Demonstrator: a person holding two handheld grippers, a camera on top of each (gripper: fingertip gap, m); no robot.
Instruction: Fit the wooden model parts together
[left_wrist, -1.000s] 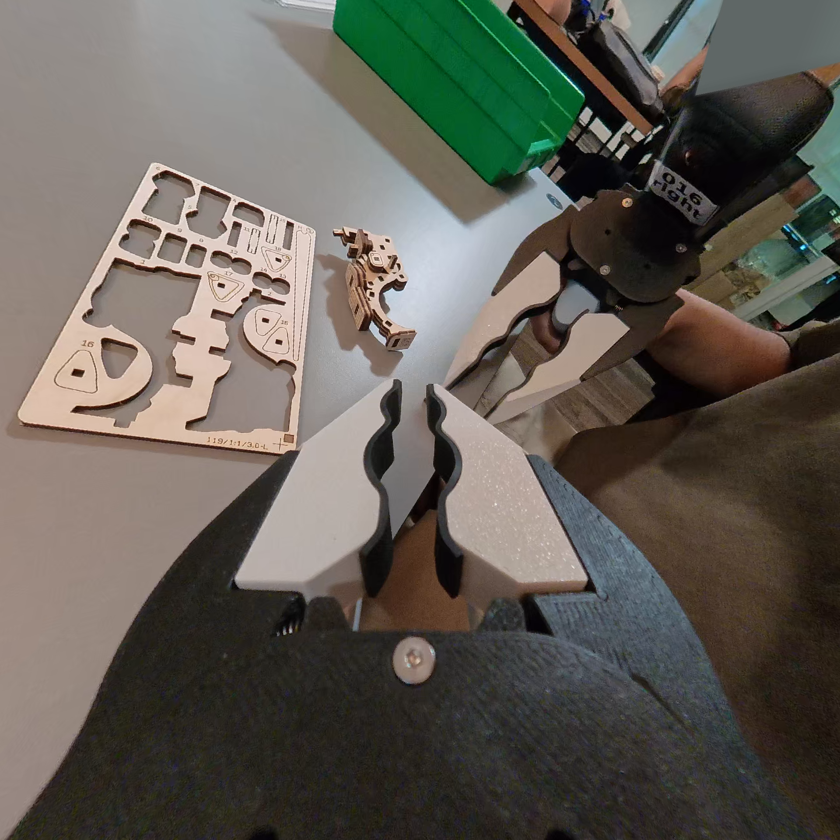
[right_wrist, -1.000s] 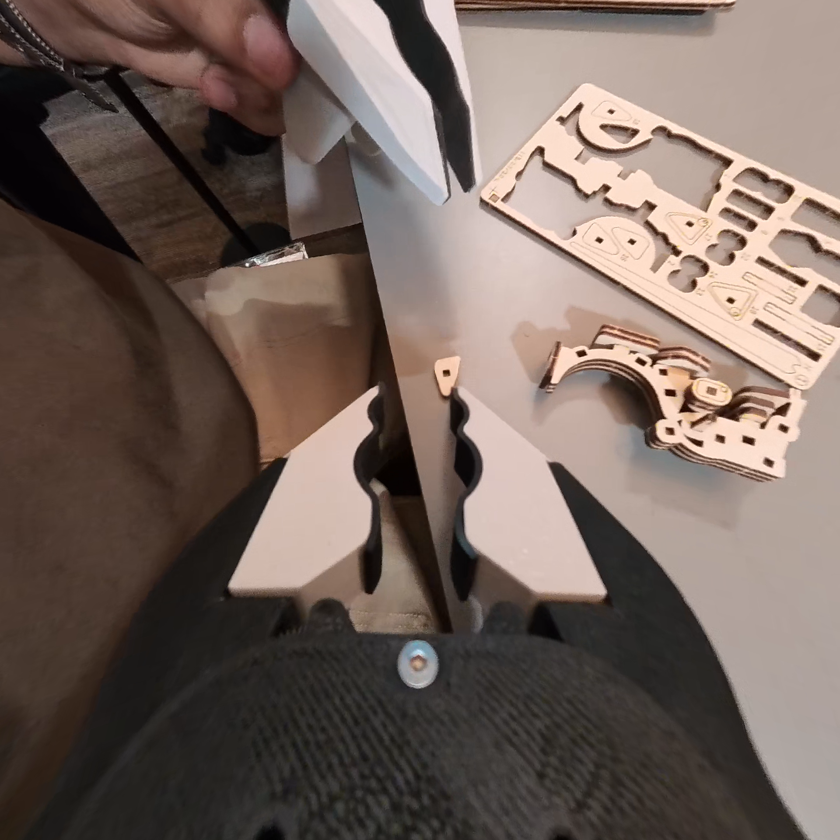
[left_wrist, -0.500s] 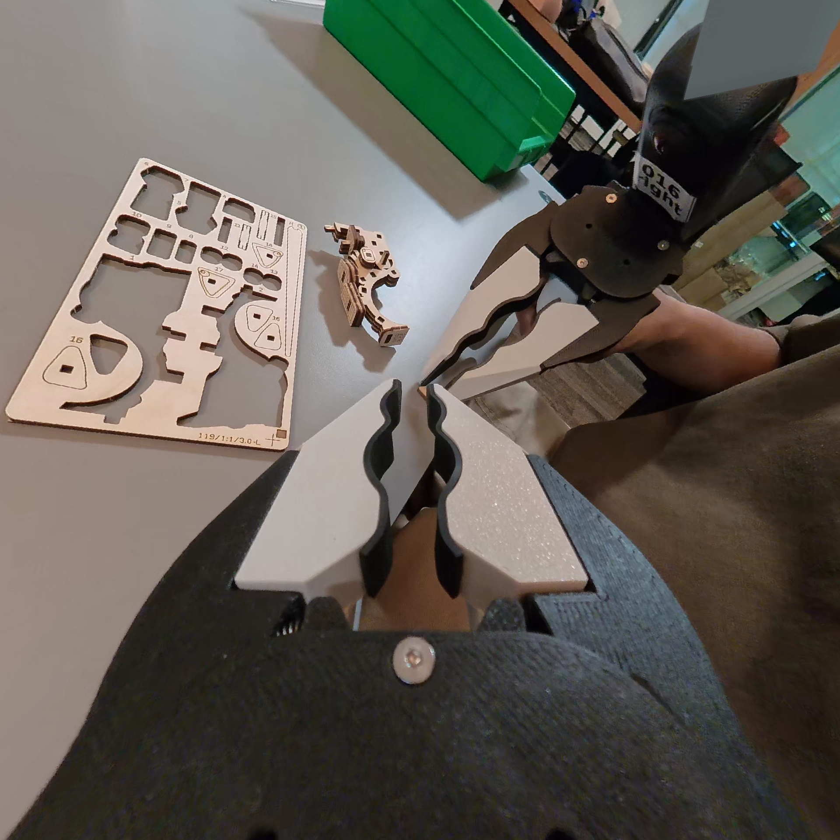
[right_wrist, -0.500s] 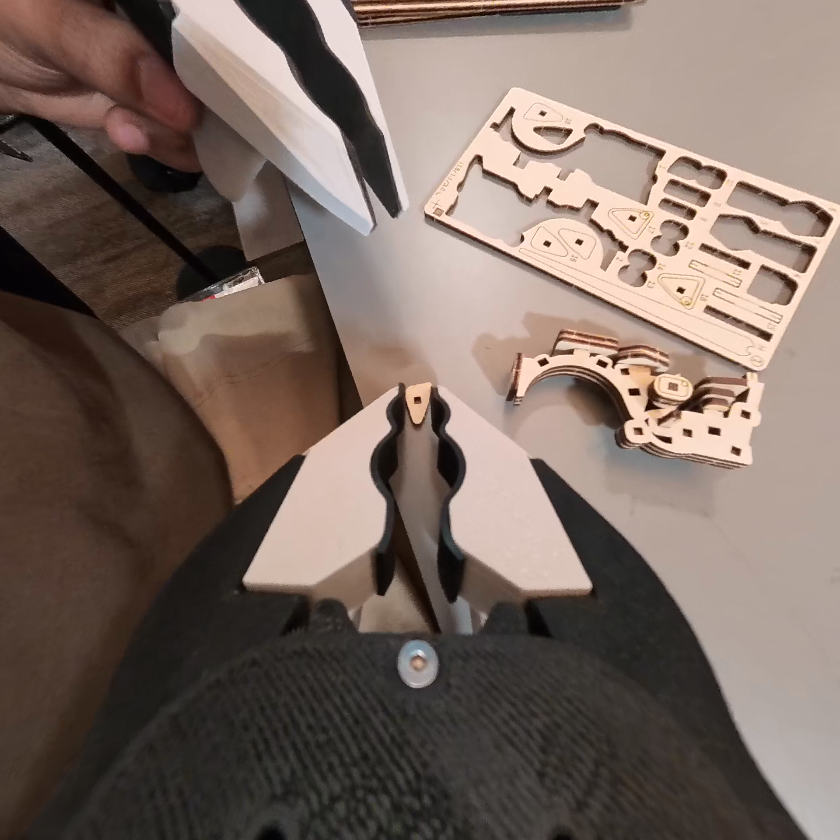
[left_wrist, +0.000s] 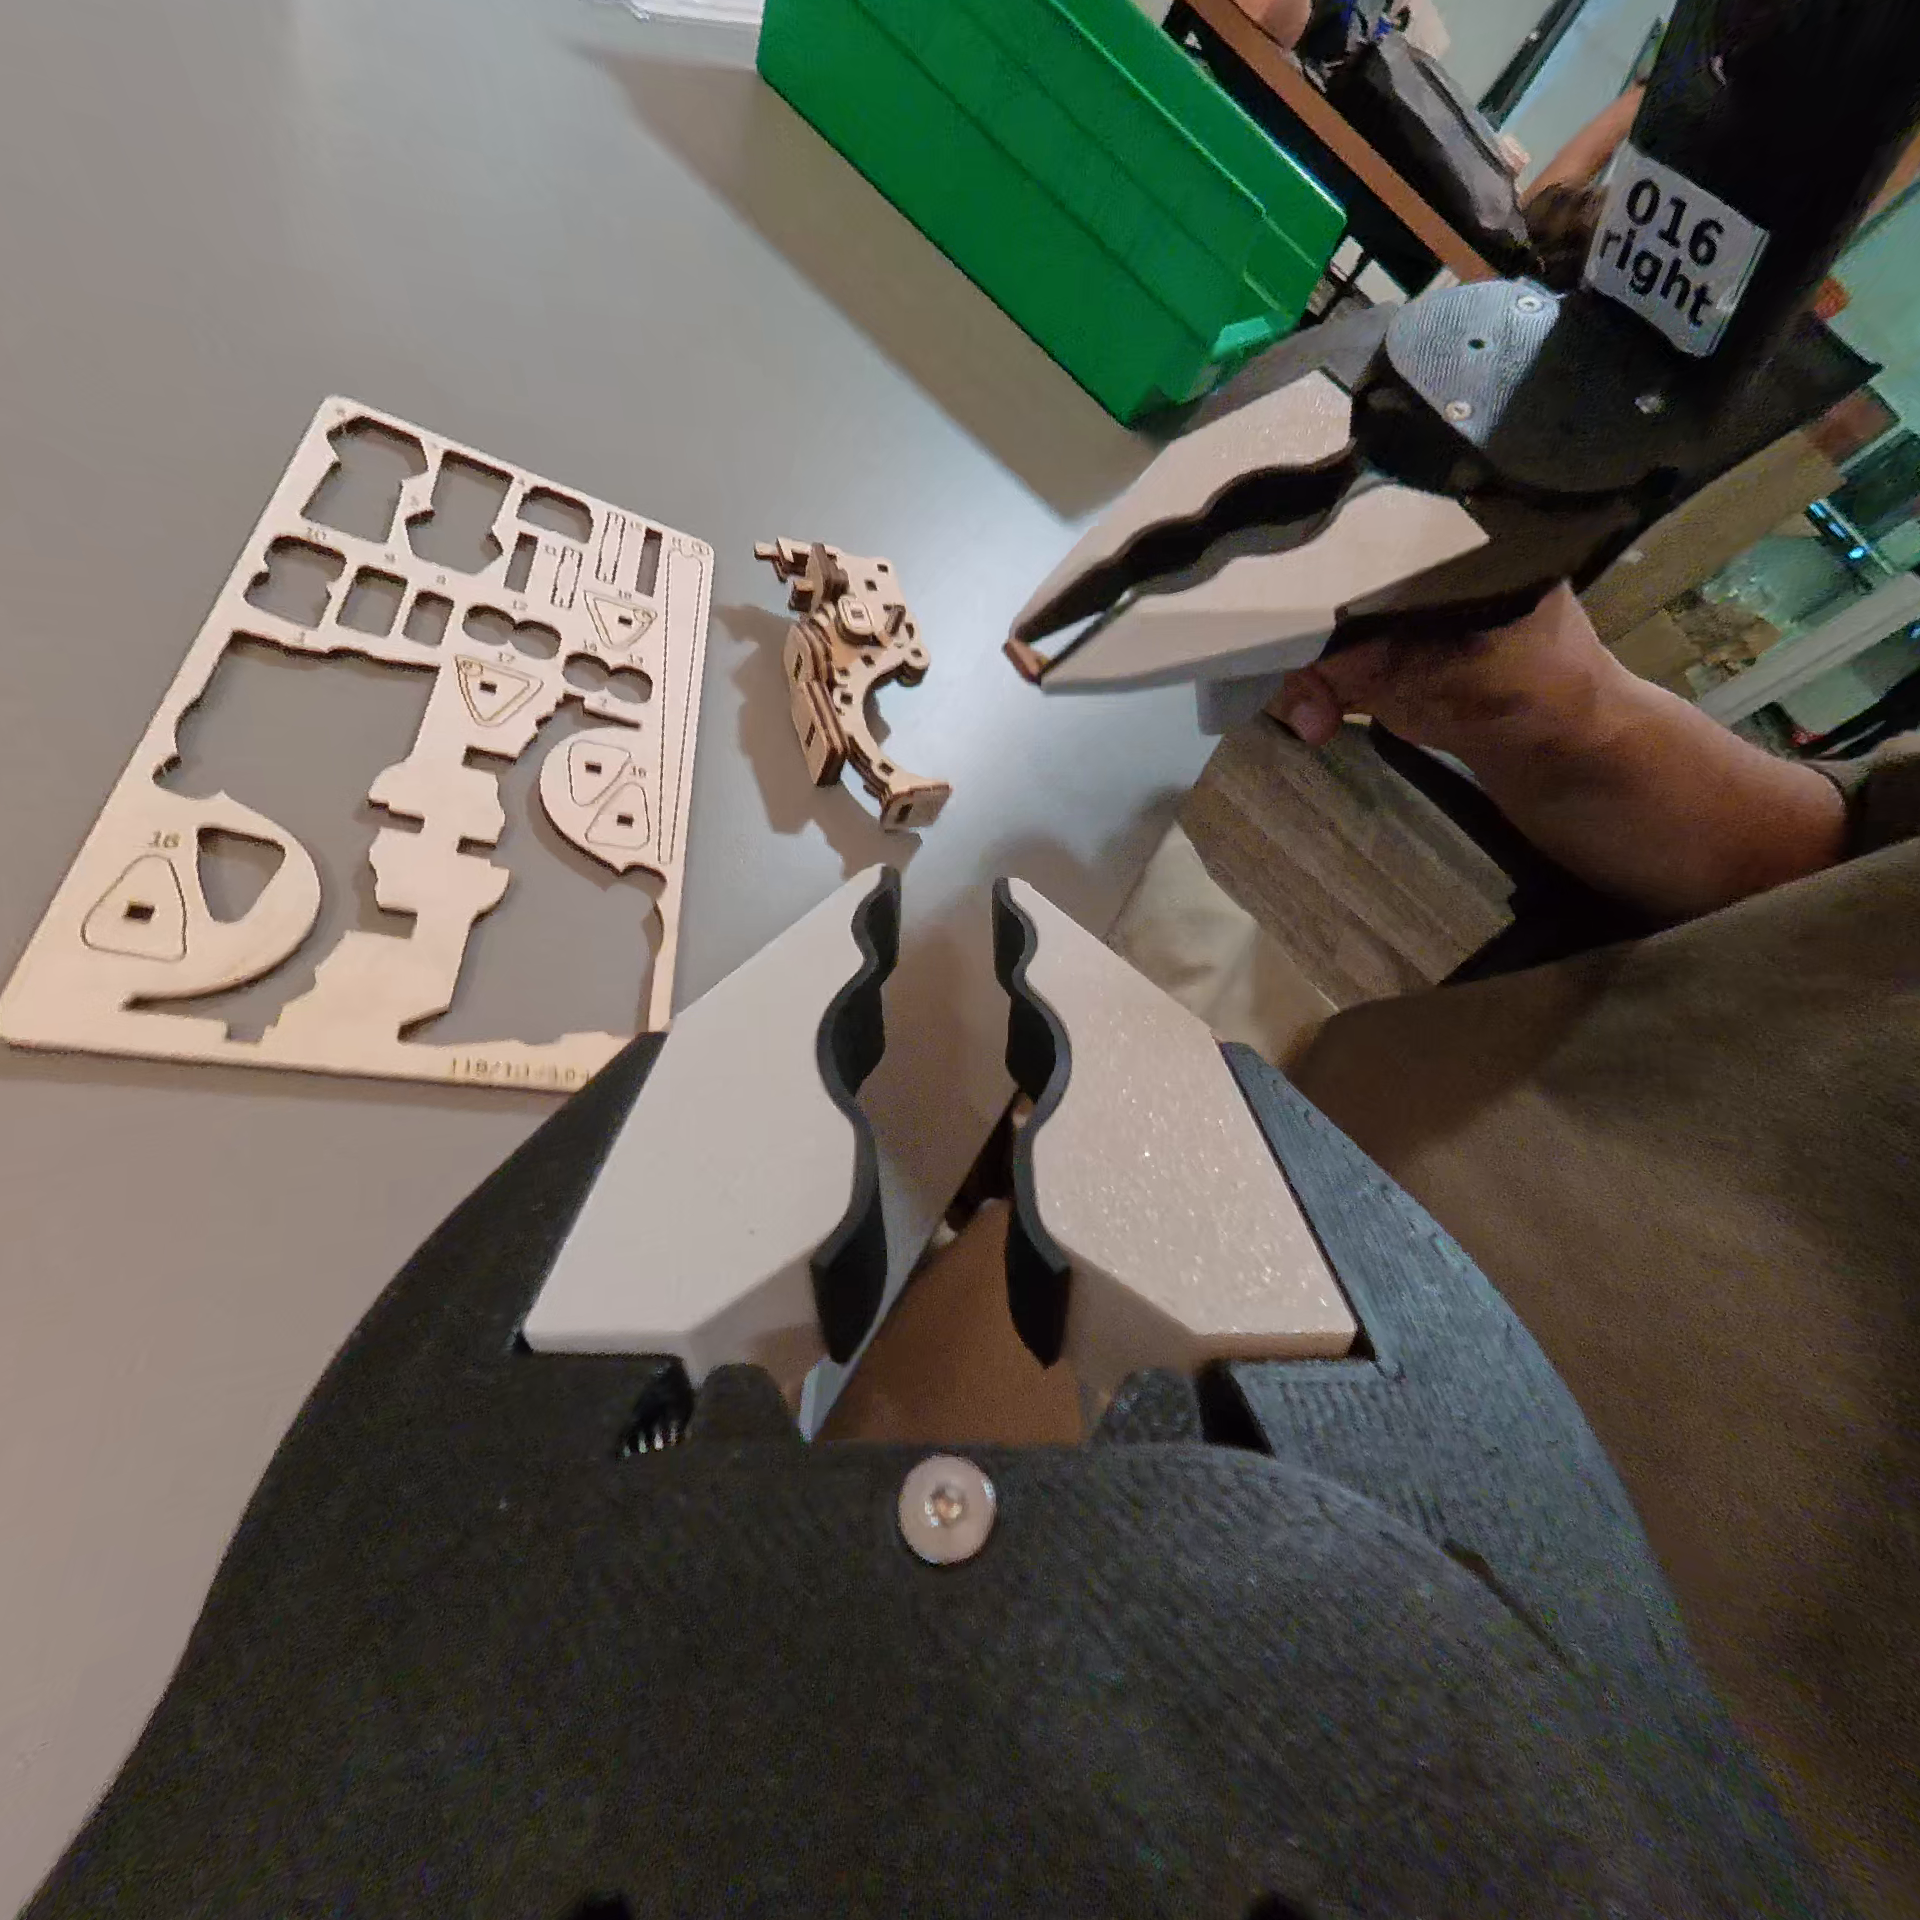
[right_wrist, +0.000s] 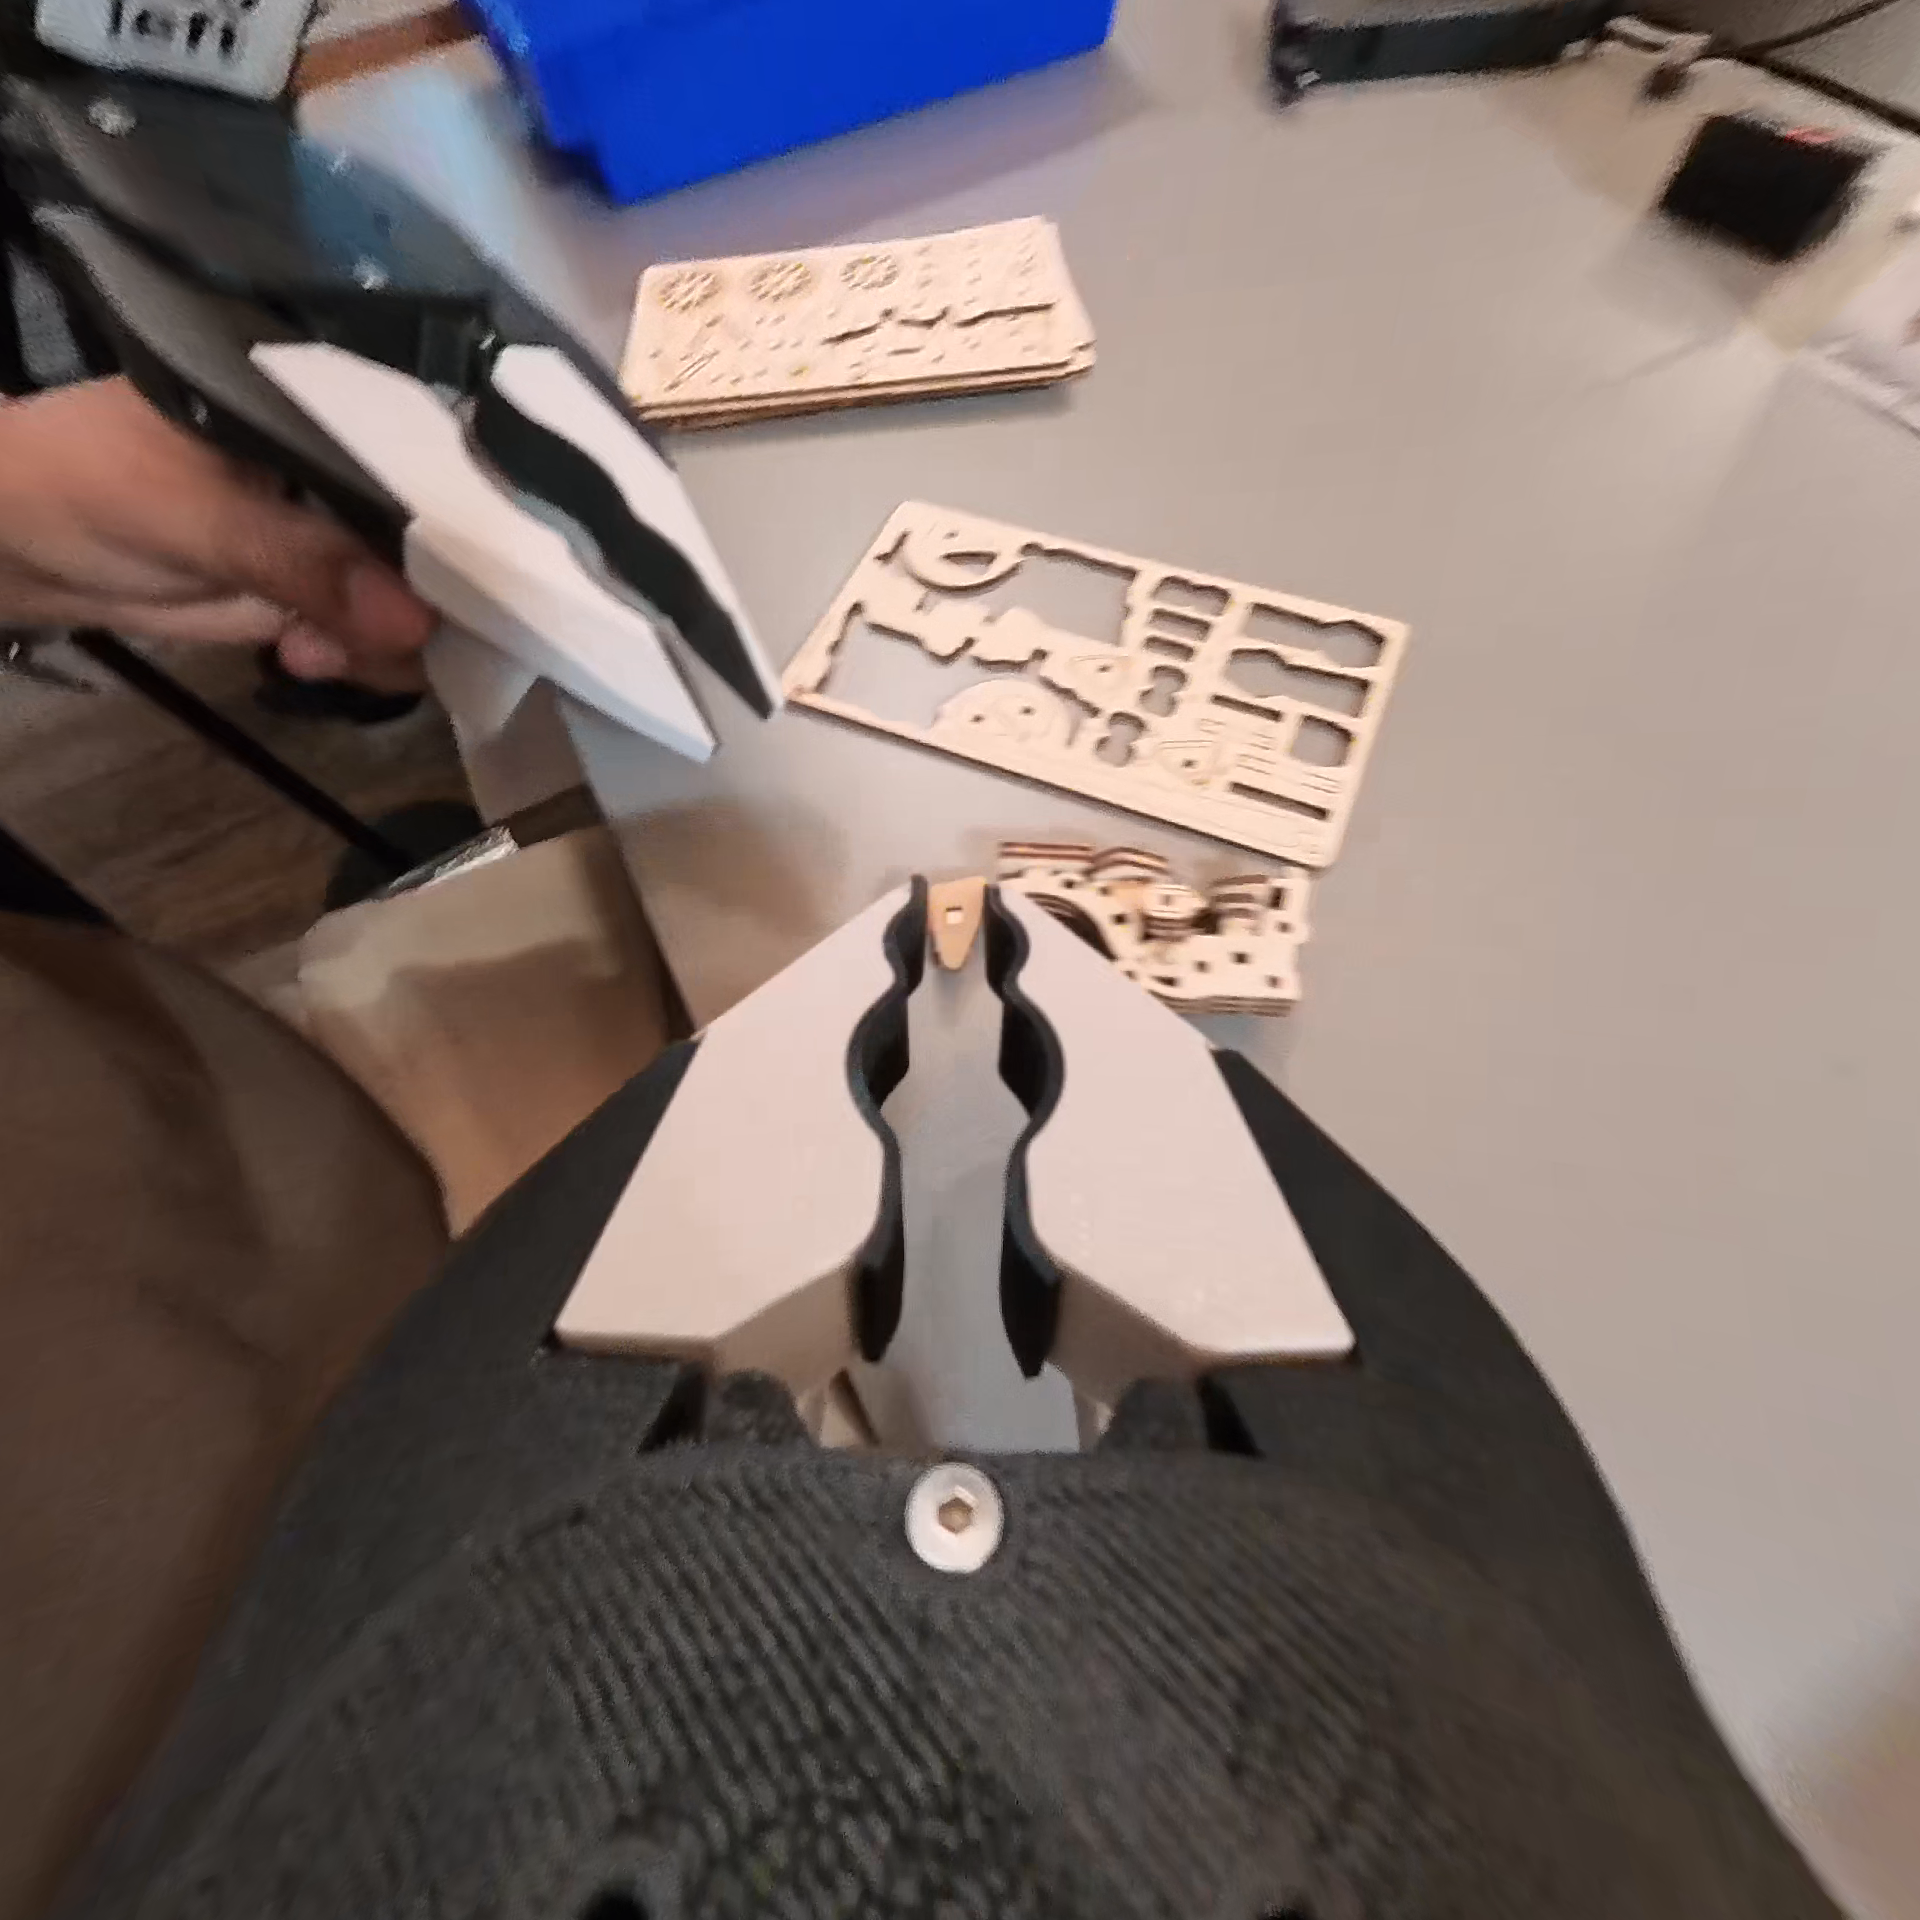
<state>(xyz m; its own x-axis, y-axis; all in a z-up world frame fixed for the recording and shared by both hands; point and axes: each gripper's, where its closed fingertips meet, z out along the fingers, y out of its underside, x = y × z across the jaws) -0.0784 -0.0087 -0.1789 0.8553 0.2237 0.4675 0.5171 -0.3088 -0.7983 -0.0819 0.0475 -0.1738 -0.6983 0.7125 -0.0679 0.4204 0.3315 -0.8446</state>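
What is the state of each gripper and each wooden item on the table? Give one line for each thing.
right gripper: shut on the small wooden piece, lifted off the table.
left gripper: open, empty.
partly built model: lying on the table, untouched.
cut-out sheet: flat, many parts already removed.
stack of sheets: flat, parts mostly in place.
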